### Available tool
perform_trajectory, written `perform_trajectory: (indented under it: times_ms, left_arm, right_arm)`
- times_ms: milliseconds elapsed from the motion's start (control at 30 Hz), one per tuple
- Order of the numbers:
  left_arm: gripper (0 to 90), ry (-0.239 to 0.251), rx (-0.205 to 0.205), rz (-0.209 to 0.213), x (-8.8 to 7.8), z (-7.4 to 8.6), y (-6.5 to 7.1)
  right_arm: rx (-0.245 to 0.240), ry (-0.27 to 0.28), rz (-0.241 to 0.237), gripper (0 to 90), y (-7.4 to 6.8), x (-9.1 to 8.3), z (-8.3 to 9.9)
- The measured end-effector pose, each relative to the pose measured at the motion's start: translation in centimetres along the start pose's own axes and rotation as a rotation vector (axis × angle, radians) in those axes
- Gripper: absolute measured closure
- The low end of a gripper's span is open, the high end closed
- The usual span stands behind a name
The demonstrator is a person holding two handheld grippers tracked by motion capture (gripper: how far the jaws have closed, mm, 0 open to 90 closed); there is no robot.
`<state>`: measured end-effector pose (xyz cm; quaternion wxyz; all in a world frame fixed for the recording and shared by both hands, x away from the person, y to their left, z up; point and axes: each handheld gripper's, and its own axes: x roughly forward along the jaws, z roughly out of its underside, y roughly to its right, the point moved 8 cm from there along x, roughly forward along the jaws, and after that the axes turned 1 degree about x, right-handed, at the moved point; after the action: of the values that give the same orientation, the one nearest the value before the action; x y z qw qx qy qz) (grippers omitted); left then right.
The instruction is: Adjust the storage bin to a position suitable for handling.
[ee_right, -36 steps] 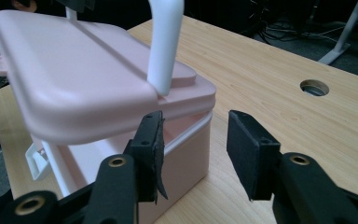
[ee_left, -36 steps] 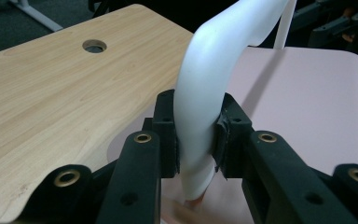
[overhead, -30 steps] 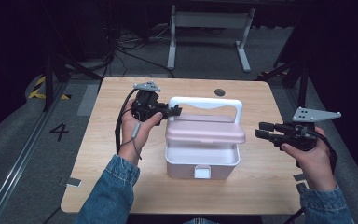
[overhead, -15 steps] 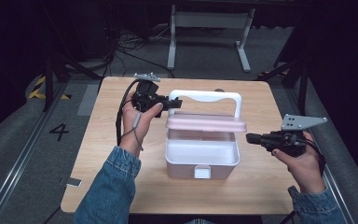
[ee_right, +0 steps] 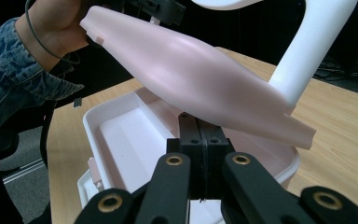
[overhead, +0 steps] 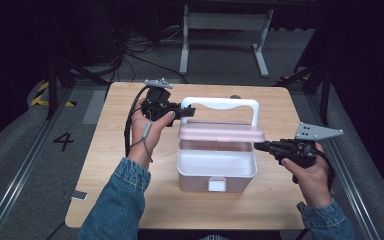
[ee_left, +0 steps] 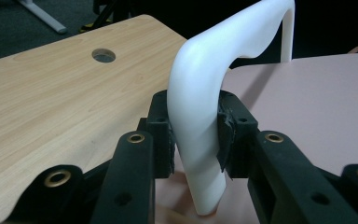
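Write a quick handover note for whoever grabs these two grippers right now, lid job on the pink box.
Left gripper: jaws clamped on the white plastic carry handle, holding the pale pink plastic lid lifted.
Right gripper: jaws shut, empty, tips under the lid's right edge.
White and pink plastic storage box: mid wooden table, open, looks empty inside.
Done: lid raised.
Left: probably take the lid clear and set it down.

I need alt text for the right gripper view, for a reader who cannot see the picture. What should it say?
The right gripper, its black fingers pressed together with nothing between them, points under the raised pink lid of an open white box on a wooden table. The lid's white handle rises at upper right; a hand in a denim sleeve is at upper left.
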<state>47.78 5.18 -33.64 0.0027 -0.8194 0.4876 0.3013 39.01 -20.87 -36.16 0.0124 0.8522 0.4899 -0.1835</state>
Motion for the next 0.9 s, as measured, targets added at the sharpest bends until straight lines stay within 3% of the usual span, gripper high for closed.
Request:
perform_trajectory:
  times_ms: [67, 333, 467, 600, 700, 867, 900]
  left_arm:
    - [69.0, 0.001, 0.009, -0.007, 0.0, 0.0, 0.0]
    - [52.5, 0.019, 0.045, -0.031, -0.7, 0.5, -0.2]
    - [51.9, 0.028, 0.055, -0.041, -1.6, 0.6, -0.2]
    - [54.1, 0.027, 0.124, -0.094, -3.5, 0.8, -0.1]
    - [54.1, 0.024, 0.138, -0.102, -4.4, 1.0, 0.2]
    - [56.9, 0.010, 0.216, -0.129, -6.6, 2.5, 1.7]
    - [57.3, 0.010, 0.216, -0.129, -6.6, 2.5, 1.7]
  right_arm:
    - [0.003, 0.003, 0.000, 90.0, 0.0, 0.0, 0.0]
    - [0.010, -0.004, -0.006, 90.0, 0.1, 0.2, 0.2]
    - [0.013, -0.005, -0.007, 90.0, 0.1, 0.2, 0.2]
    - [0.028, -0.009, -0.020, 90.0, -0.1, 0.1, 0.3]
    - [0.030, -0.010, -0.018, 90.0, -0.1, 0.1, 0.2]
    - [0.054, -0.005, -0.022, 90.0, -0.2, 0.1, 0.0]
    - [0.056, -0.005, -0.023, 90.0, -0.2, 0.0, 0.0]
